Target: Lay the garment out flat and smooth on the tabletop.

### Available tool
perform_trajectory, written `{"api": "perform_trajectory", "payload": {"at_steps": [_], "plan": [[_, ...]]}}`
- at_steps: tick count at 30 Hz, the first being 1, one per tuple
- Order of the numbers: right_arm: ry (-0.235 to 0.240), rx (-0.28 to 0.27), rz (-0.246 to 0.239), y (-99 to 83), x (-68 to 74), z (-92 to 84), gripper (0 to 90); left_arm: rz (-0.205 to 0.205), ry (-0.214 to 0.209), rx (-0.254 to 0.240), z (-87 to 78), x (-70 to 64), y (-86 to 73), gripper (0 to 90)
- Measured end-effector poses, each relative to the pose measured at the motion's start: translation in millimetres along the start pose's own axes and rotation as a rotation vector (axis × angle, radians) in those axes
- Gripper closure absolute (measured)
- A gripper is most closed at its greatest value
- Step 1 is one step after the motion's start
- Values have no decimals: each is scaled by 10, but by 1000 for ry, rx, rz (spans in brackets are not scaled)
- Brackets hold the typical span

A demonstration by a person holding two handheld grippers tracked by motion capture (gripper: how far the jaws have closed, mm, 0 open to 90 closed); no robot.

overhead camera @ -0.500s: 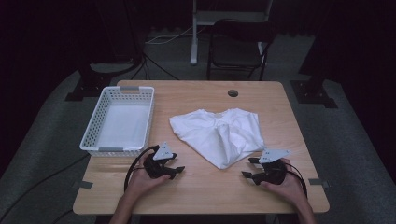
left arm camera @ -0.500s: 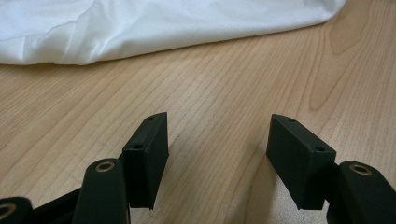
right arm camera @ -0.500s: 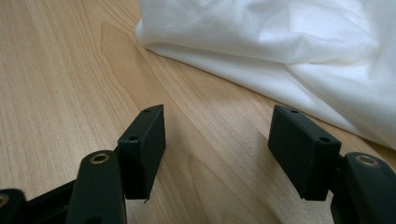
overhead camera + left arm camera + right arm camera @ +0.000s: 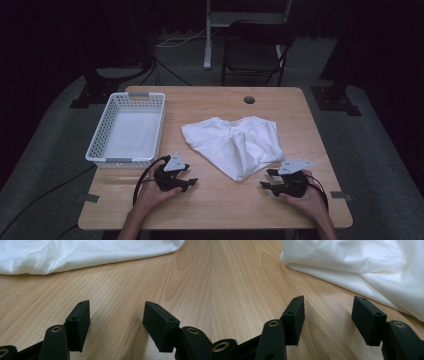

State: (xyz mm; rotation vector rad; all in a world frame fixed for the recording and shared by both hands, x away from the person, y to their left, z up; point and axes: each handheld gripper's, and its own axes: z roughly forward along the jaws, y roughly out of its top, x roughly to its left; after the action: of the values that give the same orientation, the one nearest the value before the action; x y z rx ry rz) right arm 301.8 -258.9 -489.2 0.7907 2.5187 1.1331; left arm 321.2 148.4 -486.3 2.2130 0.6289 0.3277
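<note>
A crumpled white garment (image 4: pixel 235 142) lies in the middle of the wooden table (image 4: pixel 225 205). My left gripper (image 4: pixel 191 182) rests on the table near the front edge, left of the garment's lower corner, jaws open with bare wood between them. In the left gripper view the gripper (image 4: pixel 116 315) faces the garment (image 4: pixel 75 255) a short way ahead. My right gripper (image 4: pixel 267 179) sits at the front right, open and pointing left toward the cloth. The right gripper view shows that gripper (image 4: pixel 328 310) empty, with the garment's edge (image 4: pixel 362 265) just beyond its jaws.
A white plastic basket (image 4: pixel 127 127), empty, stands at the table's left side. A round cable hole (image 4: pixel 249 100) sits near the far edge. Behind the table are a dark chair (image 4: pixel 255 45) and stand legs on the floor.
</note>
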Motion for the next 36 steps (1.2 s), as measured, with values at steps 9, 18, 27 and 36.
{"api": "perform_trajectory", "payload": {"at_steps": [9, 18, 27, 36], "plan": [[-21, 7, -28, 33, 27, -33, 539, -1, 0, 0, 0, 0, 0, 397], [-37, 1, -62, 144, 35, -119, 642, 0, 1, 0, 0, -1, 0, 396], [-41, -19, -77, 299, 5, -199, 680, 2, 1, 1, 0, -1, 0, 396], [-56, -32, -102, 459, -48, -231, 696, 2, 1, 1, 0, -2, 0, 396]]}}
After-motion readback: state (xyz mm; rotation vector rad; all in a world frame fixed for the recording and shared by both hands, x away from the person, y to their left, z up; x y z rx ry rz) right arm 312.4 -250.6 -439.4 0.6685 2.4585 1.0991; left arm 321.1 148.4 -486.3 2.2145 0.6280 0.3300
